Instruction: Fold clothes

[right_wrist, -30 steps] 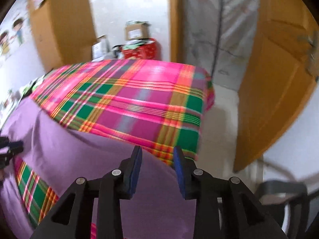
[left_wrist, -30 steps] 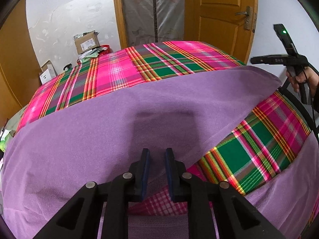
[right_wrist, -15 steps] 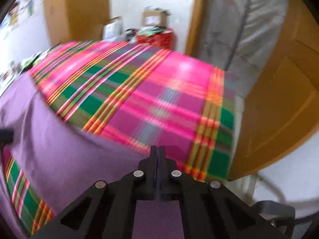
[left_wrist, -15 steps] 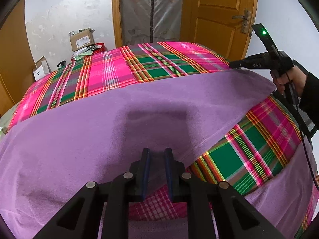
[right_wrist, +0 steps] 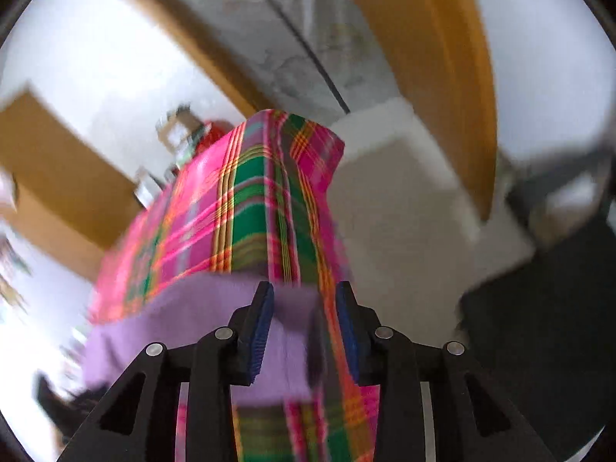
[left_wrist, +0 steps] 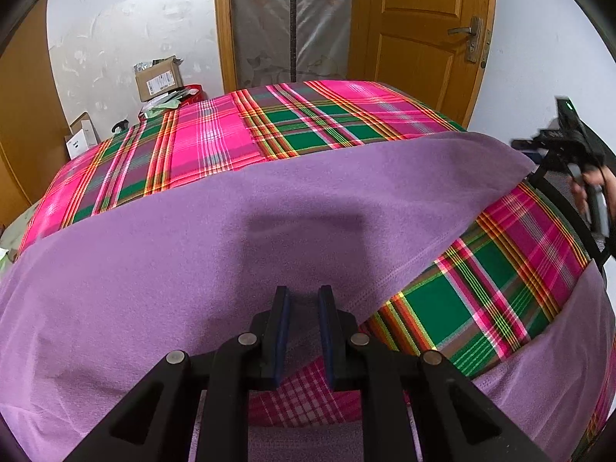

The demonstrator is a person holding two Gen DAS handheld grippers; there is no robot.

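A purple cloth [left_wrist: 238, 238] lies spread over a bed with a pink and green checked cover [left_wrist: 246, 138]. One part of it is folded across the bed like a wide band, and another purple part shows at the near right edge, with the checked cover between them.

The left gripper [left_wrist: 302, 308] hangs low over the near edge of the cloth. Its jaws stand a little apart, with a narrow gap, and I cannot tell if they press any fabric.

The right gripper [right_wrist: 304, 300] is at the right corner of the cloth, by the edge of the bed; its picture is blurred and tilted. Its jaws are opening, and the purple corner lies under and between the fingers [right_wrist: 261, 323], but they do not pinch it. In the left view a hand [left_wrist: 593, 188] holds this gripper beside the bed.

Behind the bed stand a wooden door [left_wrist: 419, 30] and some cardboard boxes [left_wrist: 158, 77].
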